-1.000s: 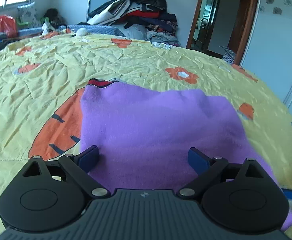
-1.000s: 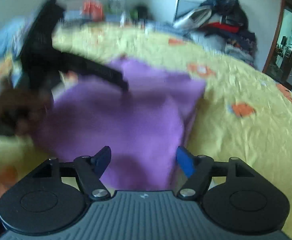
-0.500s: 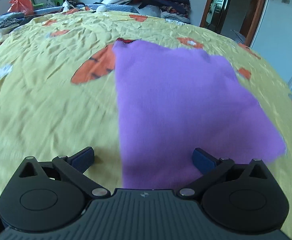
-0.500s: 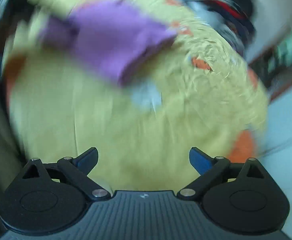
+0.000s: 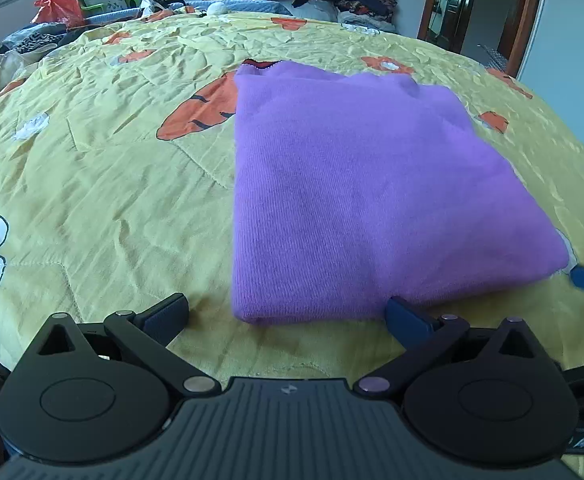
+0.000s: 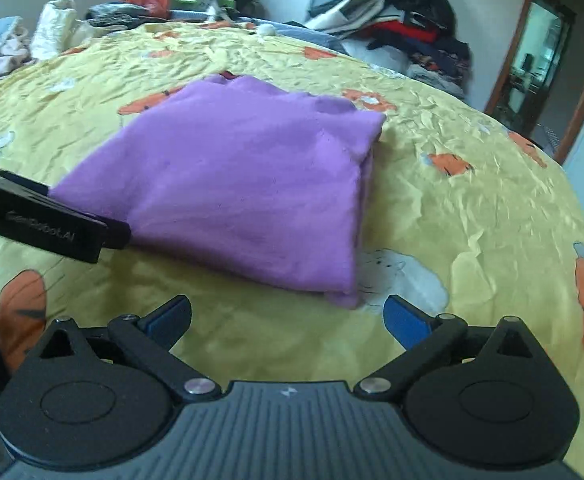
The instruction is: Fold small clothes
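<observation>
2 sets of tongs, my left gripper (image 5: 286, 314) and right gripper (image 6: 288, 312), gape empty just short of the folded purple garment (image 5: 355, 184). Right's jaws are opening. I'd pinch its near edge evenly at both corners.

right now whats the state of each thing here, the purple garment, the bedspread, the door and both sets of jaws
purple garment: folded into a flat rectangle, lying on the bed, not gripped
yellow bedspread: spread out, wrinkled
left gripper: jaws open, nothing between them, at the garment's near edge
right gripper: jaws opening, nothing between them, just short of the garment's near corner
door: open
clothes pile: heaped, unfolded
</observation>
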The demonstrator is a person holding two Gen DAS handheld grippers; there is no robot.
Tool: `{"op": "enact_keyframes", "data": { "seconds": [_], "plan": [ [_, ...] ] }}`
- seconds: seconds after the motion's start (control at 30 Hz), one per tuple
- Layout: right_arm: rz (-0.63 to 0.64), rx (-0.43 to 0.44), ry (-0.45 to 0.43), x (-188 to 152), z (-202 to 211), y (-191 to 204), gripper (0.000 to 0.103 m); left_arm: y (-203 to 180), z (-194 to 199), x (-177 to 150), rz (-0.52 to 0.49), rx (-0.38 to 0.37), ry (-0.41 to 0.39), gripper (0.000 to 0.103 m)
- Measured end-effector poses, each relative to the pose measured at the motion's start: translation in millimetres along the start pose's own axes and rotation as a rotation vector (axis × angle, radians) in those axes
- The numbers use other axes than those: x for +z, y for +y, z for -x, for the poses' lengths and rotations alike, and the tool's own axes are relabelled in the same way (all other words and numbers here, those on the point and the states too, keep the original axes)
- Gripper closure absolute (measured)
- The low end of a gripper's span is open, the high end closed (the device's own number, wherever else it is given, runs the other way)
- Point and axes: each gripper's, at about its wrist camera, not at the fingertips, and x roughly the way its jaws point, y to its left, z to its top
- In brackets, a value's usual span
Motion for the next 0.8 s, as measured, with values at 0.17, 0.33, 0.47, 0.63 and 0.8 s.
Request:
{"op": "enact_keyframes", "data": {
  "seconds": [0.17,0.33,0.47,0.63,0.8],
  "plan": [
    [-0.133,0.030,0.012,-1.0,-14.3,-6.2,0.000,-1.9,-0.6,-0.7,-0.001,0.007,-0.006,0.000],
    [-0.161,0.021,-0.007,4.4,-24.8,-7.2,0.000,-0.1,-0.8,-0.5,0.017,0.005,-0.010,0.000],
    [-0.159,0.019,-0.014,9.5,-31.1,-6.9,0.000,1.6,-0.4,1.5,0.048,0.002,-0.019,0.000],
    [-0.162,0.022,-0.022,10.8,-33.7,-7.1,0.000,0.6,-0.6,1.9,0.059,0.004,-0.027,0.000],
    [-0.165,0.019,-0.027,10.6,-34.0,-6.6,0.000,-1.3,-2.5,1.8,0.062,0.005,-0.044,0.000]
  ]
}}
